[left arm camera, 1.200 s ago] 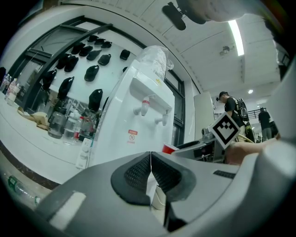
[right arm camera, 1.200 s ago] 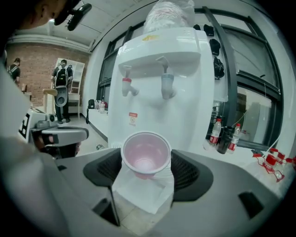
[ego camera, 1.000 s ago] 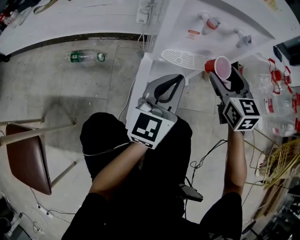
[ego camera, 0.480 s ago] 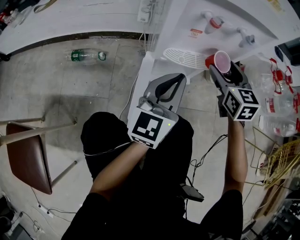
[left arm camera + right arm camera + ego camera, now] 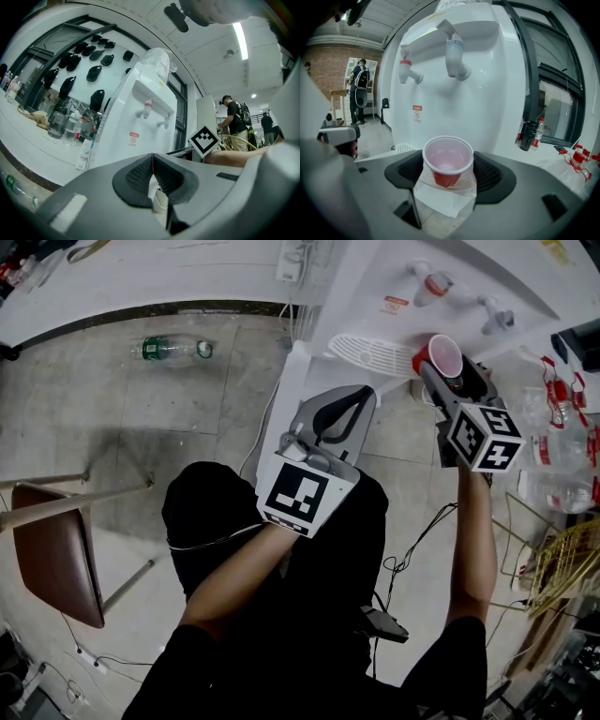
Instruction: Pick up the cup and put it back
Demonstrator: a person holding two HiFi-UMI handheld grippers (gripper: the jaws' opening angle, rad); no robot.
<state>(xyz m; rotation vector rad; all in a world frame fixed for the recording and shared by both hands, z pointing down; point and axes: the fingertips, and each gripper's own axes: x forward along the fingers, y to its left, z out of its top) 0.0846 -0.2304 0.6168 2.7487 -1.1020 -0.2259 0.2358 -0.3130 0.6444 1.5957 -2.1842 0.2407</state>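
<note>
Left gripper, nearest: fingers pressed together, gripping nothing. Right gripper at its 2 o'clock: fingers clamped on the red cup, upright, mouth up. White drip tray lies near, at the cup's 9 o'clock. Beyond stands the water dispenser. In the right gripper view its taps sit at the cup's 12 o'clock.

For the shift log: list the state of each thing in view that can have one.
cup, upright, looks empty, clamped in the right gripper.
right gripper, shut on the cup.
left gripper, shut, holding nothing.
dispenser taps, not running.
bottle, lying on its side on the floor.
</note>
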